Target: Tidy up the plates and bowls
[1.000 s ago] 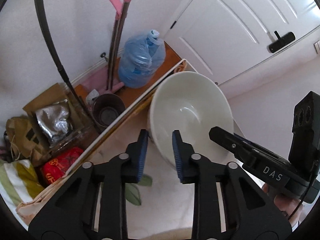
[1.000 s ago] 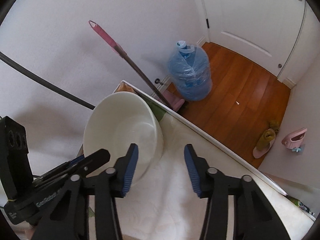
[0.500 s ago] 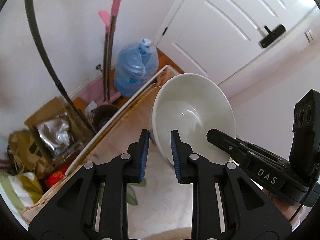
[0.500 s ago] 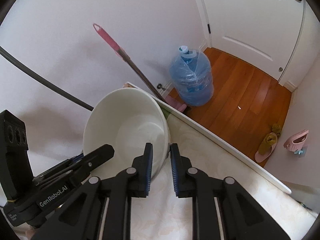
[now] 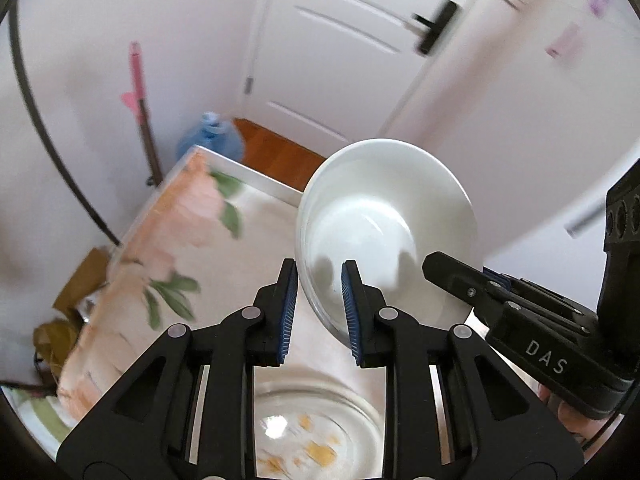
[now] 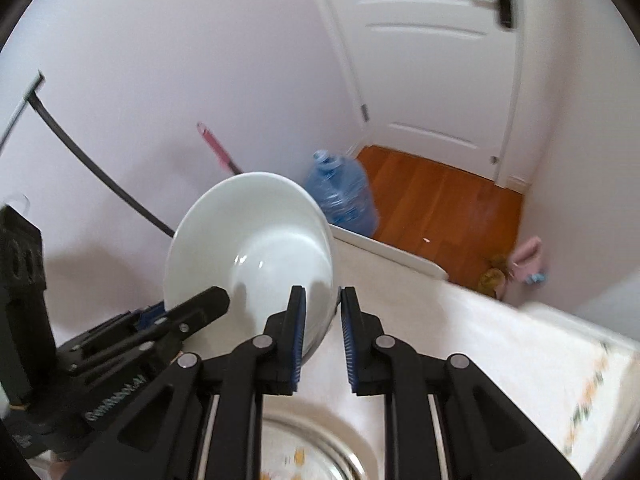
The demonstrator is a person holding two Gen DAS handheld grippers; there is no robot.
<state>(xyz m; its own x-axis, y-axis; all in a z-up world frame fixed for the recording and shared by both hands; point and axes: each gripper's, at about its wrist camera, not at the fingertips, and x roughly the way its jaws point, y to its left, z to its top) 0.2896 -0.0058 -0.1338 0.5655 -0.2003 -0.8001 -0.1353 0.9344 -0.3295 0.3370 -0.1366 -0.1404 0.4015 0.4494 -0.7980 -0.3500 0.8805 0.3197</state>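
Bowl (image 5: 384, 232): off the table now, was sitting on it a second ago.
Left gripper (image 5: 316, 312): clamped on near rim.
Right gripper (image 6: 322, 340): just pinched the opposite rim.
Next: probably into glass dish (image 5: 320, 436) below.

Desk (image 5: 224, 264) covered by pale cloth with peach flowers and green leaves, white raised edge along far side (image 6: 392, 254). Clear glass plate (image 5: 320, 436) with yellow-orange specks lies on desk at near edge, partly hidden, blurred. Wood floor (image 6: 440, 200) beyond desk holds blue water jug (image 6: 344, 196).
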